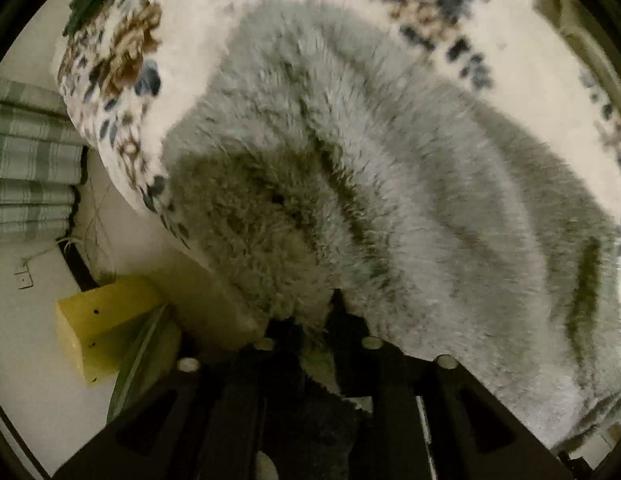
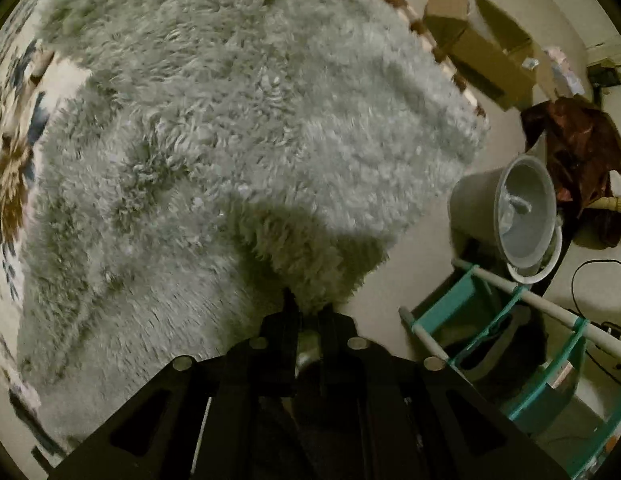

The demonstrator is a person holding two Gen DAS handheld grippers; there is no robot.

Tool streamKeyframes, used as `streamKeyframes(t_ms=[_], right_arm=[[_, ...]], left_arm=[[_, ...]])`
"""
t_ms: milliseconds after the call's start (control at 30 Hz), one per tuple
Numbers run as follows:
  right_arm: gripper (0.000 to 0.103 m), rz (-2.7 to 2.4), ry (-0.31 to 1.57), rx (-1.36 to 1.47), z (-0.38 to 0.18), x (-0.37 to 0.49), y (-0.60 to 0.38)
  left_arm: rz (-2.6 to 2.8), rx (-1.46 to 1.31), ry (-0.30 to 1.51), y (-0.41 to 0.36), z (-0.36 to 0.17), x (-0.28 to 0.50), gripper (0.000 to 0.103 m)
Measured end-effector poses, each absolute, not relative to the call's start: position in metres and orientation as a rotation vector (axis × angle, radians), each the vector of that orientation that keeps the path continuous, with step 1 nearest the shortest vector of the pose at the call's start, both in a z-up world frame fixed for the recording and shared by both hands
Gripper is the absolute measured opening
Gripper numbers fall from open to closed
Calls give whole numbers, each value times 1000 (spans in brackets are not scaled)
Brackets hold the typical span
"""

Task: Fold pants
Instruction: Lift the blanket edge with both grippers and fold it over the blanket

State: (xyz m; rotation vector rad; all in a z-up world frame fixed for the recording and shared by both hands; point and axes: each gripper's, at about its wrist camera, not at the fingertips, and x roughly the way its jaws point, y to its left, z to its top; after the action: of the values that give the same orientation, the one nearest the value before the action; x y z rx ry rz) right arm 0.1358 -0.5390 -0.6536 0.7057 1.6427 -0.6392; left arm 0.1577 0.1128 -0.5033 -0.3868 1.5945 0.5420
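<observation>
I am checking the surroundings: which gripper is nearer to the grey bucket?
Right. The right gripper, shut on the fluffy grey pants, has the grey bucket beside it; the left gripper view shows no bucket.

One pair of fluffy grey pants lies on one patterned blanket, and two black grippers hold it: the left gripper and the right gripper, one in each wrist view. In the left view, one yellow wooden block sits at the near left. In the right view, far right, there are two cardboard boxes, one grey bucket, one dark red cloth, and near right one teal rack.
</observation>
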Motion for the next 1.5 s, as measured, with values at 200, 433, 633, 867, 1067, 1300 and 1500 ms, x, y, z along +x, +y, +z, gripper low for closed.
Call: streamKeyframes(t_ms=[200, 433, 633, 867, 1067, 1300, 1500], right_arm=[[75, -570, 1421, 664, -599, 144, -561], [51, -506, 1340, 526, -616, 207, -576], [14, -838, 1284, 735, -618, 134, -650], [56, -863, 1281, 847, -607, 89, -689], [59, -767, 1197, 810, -574, 139, -683], [11, -753, 1376, 932, -636, 237, -684], [5, -818, 1200, 858, -594, 247, -689]], left_arm=[[546, -335, 1487, 108, -460, 157, 86], [468, -268, 1465, 74, -458, 176, 87], [336, -177, 1444, 21, -458, 198, 86], [145, -95, 1464, -57, -463, 216, 87], [20, 17, 1466, -113, -472, 229, 87], [-70, 156, 1396, -164, -475, 237, 87], [-110, 161, 1396, -169, -478, 235, 86]])
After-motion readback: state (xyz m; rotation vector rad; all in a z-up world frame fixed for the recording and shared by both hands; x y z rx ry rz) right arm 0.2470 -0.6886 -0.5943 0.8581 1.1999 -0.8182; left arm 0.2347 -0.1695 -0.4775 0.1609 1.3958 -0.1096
